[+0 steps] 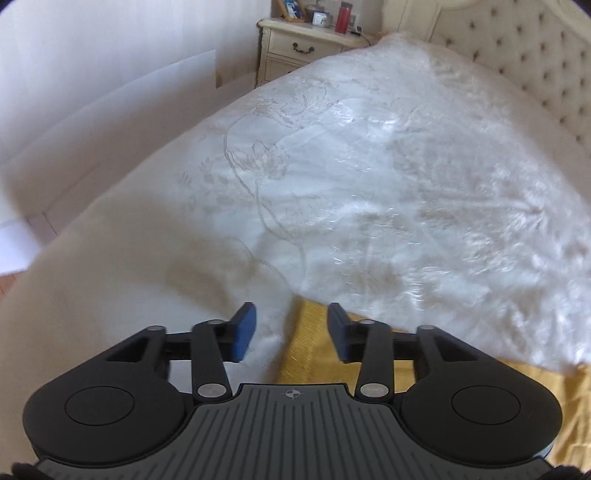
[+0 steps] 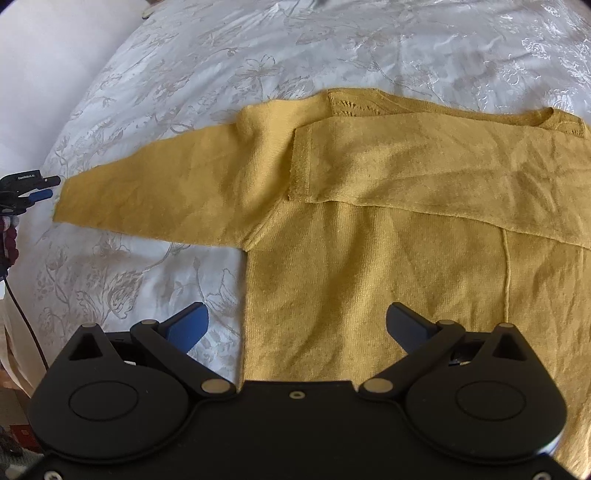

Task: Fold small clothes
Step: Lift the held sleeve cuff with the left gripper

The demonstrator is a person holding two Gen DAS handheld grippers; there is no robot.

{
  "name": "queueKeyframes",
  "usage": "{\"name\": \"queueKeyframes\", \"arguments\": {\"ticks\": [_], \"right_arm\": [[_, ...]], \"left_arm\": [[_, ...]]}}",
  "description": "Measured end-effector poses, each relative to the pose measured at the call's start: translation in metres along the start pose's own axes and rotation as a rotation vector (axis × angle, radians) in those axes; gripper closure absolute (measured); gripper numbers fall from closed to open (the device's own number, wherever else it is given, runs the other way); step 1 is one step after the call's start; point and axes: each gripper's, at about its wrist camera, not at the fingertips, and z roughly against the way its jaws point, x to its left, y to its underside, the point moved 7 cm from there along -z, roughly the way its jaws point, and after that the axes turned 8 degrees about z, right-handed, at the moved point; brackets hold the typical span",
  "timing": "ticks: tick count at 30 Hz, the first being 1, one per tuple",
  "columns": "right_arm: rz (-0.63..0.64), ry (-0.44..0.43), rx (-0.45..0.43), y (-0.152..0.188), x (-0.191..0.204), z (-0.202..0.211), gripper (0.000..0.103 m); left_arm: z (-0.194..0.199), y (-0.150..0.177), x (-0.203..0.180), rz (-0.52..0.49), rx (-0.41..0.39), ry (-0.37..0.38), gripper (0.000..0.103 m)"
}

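Both tongs stand apart with nothing between their blue pads: the right tongs (image 2: 297, 325) are spread wide over the lower part of a mustard-yellow sweater (image 2: 369, 258), the left pad above the bedspread (image 2: 147, 277) and the right pad above the knit, with the sweater's side edge running between them; the left tongs (image 1: 291, 328) are open more narrowly, poised above the end of the outstretched sleeve (image 2: 155, 199), whose yellow cloth shows under the right-hand pad in the left wrist view. The sweater lies flat on the white, flower-embroidered bedspread, its body running lengthwise away from the right camera, hem nearest and neckline (image 2: 354, 105) farthest. One sleeve extends straight out to the left across the bed, at a right angle to the body, its cuff pointing at the left tongs seen at the left edge of the right wrist view. The other sleeve (image 2: 424, 166) is folded across the chest, lying crosswise with its cuff end toward the left. Beyond the left tongs the bedspread stretches off to a tufted cream headboard (image 1: 535, 66), and beside it a cream nightstand (image 1: 295, 48) carries a red bottle (image 1: 342, 16) and small items too blurred to name.
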Motion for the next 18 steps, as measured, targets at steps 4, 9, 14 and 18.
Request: {"name": "queueKeyframes", "arguments": {"ticks": [4,9,14,18], "right_arm": [[0.01,0.002,0.011,0.0,0.001,-0.003,0.001],[0.021,0.001,0.02,-0.001,0.005,-0.004,0.001],[0.046,0.006,0.019,-0.002,0.009,-0.001,0.001],[0.04,0.002,0.008,0.0,0.007,0.004,0.001]], "left_arm": [[0.01,0.033,-0.007,0.038,0.047,0.041,0.043],[0.01,0.07,0.0,0.123,0.069,-0.018,0.042],[-0.006,0.065,0.001,0.236,0.041,0.028,0.035],[-0.02,0.053,0.003,0.385,0.003,0.111,0.047]]}}
